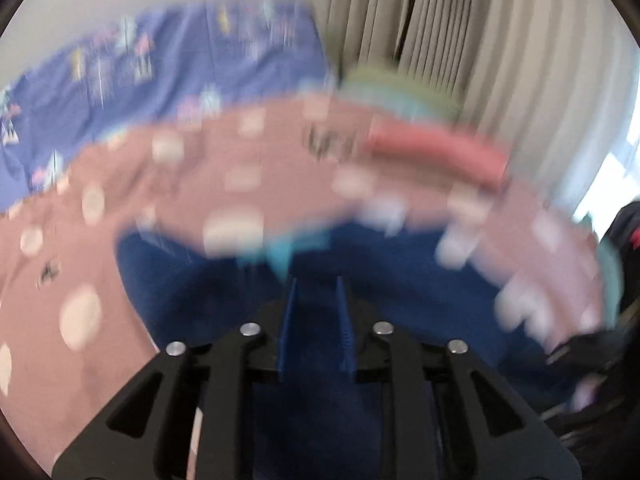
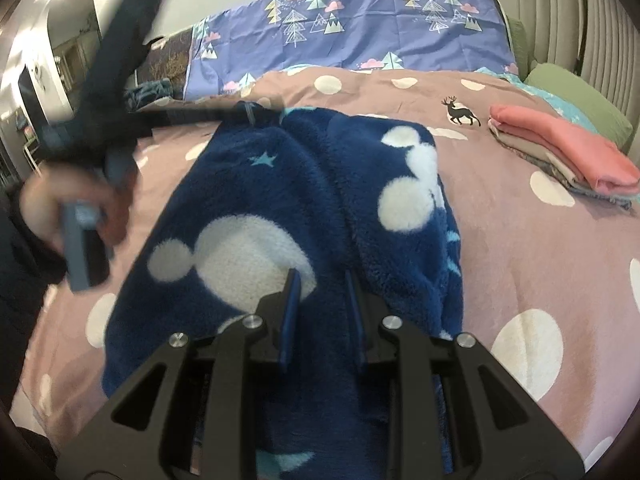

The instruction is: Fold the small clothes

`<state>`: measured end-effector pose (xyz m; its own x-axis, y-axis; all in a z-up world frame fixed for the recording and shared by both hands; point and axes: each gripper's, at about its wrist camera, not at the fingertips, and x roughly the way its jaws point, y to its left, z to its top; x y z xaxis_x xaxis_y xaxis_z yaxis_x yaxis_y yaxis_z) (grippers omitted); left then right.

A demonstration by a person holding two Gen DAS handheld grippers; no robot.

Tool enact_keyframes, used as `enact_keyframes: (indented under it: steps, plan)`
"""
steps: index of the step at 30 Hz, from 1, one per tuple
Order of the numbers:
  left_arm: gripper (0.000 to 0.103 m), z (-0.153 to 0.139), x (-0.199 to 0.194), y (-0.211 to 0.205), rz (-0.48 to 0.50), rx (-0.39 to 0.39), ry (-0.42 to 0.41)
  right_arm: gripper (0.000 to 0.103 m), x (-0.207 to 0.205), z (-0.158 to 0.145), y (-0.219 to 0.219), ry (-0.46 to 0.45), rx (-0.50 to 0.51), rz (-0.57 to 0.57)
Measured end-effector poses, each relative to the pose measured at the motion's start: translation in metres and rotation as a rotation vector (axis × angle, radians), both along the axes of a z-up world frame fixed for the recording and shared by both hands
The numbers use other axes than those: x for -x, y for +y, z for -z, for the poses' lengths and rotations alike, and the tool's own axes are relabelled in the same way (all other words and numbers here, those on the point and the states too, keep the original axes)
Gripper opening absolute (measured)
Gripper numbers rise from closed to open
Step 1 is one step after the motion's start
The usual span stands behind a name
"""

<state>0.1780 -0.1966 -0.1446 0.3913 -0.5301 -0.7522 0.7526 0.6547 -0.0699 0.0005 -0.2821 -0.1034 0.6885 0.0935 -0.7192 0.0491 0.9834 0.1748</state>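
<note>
The bed's dusty-pink duvet with white polka dots (image 2: 520,240) fills both views. On it lies the fluffy navy fleece garment with white mouse-head shapes (image 2: 280,208), spread lengthwise before me. My right tongs (image 2: 322,276) are clamped on its near end. My left tongs (image 1: 316,284), blurred, stand slightly apart over navy fleece; whether they grip it I cannot tell. 1 stack of folded clothes, coral on top (image 2: 560,152), sits right.

Each tool has a matte black frame with angular cut-outs, four round silver screws across its linkage, and two slim blue fingers: the left tool (image 1: 316,292), the right tool (image 2: 322,284). The hand (image 2: 40,208) grips a grey-blue handle.
</note>
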Motion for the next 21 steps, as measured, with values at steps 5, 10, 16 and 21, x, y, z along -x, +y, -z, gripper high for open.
enact_keyframes:
  steps: [5,10,16,21]
  plan:
    - [0.019,0.017,0.015,-0.004,-0.032,-0.024,-0.079,0.023,-0.002,-0.038,-0.017,-0.066,-0.025,0.015]
    - [0.02,0.018,0.022,-0.004,-0.029,-0.035,-0.107,0.023,-0.052,-0.07,-0.027,-0.108,0.006,0.005]
    - [0.021,0.022,0.017,-0.001,-0.032,-0.015,-0.111,0.023,-0.123,0.033,-0.044,0.176,0.035,0.043]
    - [0.021,0.021,0.019,-0.007,-0.027,-0.025,-0.135,0.025,-0.116,0.024,-0.039,0.135,0.095,0.06]
